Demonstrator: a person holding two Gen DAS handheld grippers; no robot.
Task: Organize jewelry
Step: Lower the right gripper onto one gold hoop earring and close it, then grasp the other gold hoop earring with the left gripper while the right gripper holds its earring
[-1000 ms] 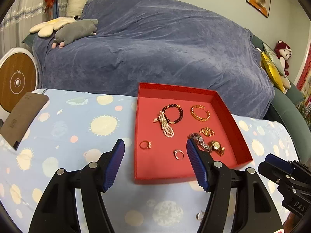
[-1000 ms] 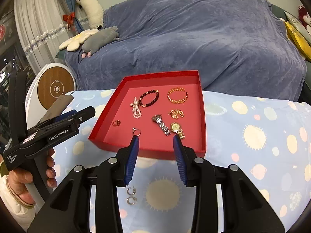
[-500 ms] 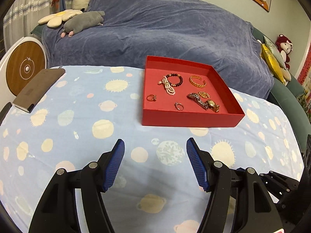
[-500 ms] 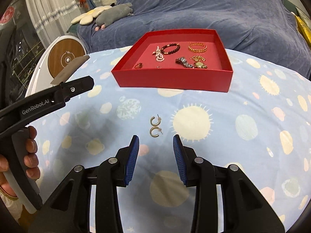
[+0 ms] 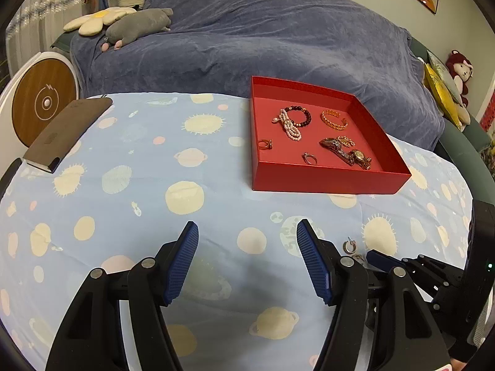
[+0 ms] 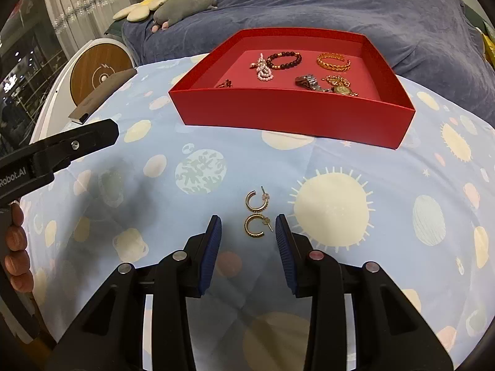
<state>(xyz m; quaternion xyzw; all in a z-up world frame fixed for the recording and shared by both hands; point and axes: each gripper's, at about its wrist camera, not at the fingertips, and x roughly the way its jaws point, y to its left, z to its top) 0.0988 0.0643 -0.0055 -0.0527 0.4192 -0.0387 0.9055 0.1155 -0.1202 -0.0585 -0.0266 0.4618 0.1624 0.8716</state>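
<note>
1. My right gripper (image 6: 248, 227) has its blue ribbed jaws partly open and holds nothing. The nearer small gold open-hoop earring (image 6: 256, 225) lies flat on the cloth between the tips, touching neither pad.
2. Its twin, the second gold hoop earring (image 6: 256, 200), sits just beyond the first, farther from the claw and toward the red cardboard tray (image 6: 290, 114). The pair runs in a line straight away from the jaws, so I judge a short push forward and down, then a squeeze, should take the near one.
3. My left gripper (image 5: 247, 258) is wide open and empty, off to the side over bare cloth; the right is clearly the nearer hand.
4. The tray already holds a dark bead bracelet (image 6: 284, 59), a pearl strand (image 6: 263, 69), a gold cuff (image 6: 334, 61), a wristwatch (image 6: 324, 85) and rings.
5. The surface is a soft pale-blue tablecloth printed with suns and planets (image 6: 402, 185); thin hoops on fabric may slip or snag.
6. Beyond it stands a sofa under a blue-grey throw (image 5: 278, 40), with plush toys (image 5: 136, 27).
</note>
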